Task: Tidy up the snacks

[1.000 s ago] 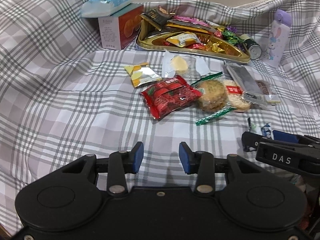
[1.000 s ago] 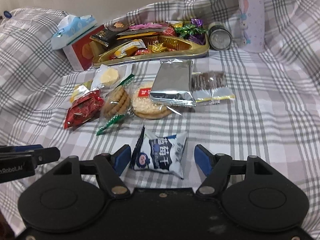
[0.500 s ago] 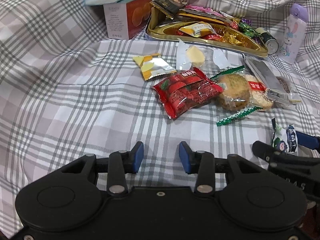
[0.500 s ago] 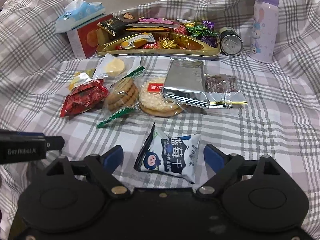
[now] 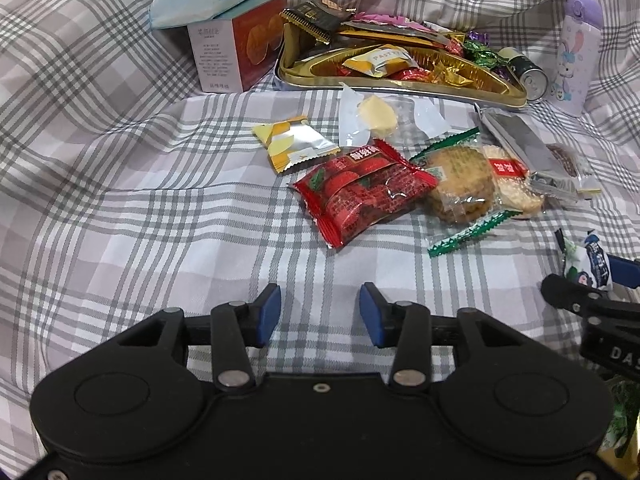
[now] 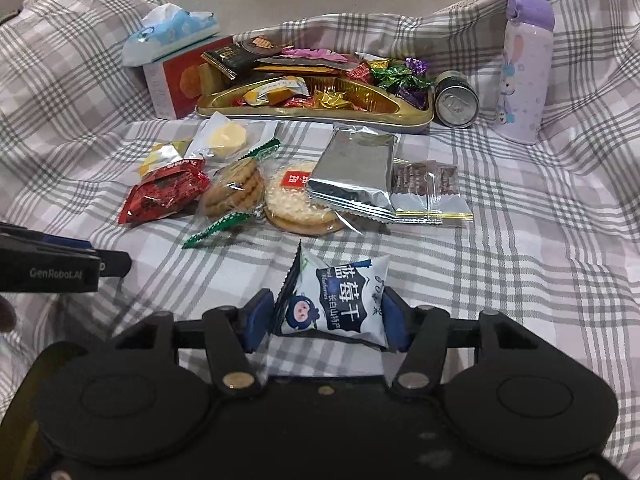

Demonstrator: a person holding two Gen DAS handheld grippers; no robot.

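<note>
My right gripper (image 6: 326, 316) is shut on a white and blue blueberry snack packet (image 6: 340, 300), its blue pads pressing both sides; the packet also shows in the left wrist view (image 5: 588, 262). My left gripper (image 5: 319, 312) is open and empty over the plaid cloth, short of a red strawberry snack packet (image 5: 362, 192). Loose snacks lie ahead: a cookie pack (image 6: 236, 190), a rice cracker (image 6: 300, 204), a silver packet (image 6: 356, 172), a yellow packet (image 5: 294, 144). A gold tray (image 6: 312, 112) at the back holds several candies.
A tissue pack (image 6: 170, 34) lies on a red and white box (image 6: 180, 80) left of the tray. A dark can (image 6: 456, 100) lies on its side and a purple bottle (image 6: 524, 68) stands at the right. The plaid cloth (image 5: 120, 220) rises in folds behind and beside.
My right gripper has closed its fingers onto the blueberry packet. My left gripper has moved closer to the snacks and stayed open.
</note>
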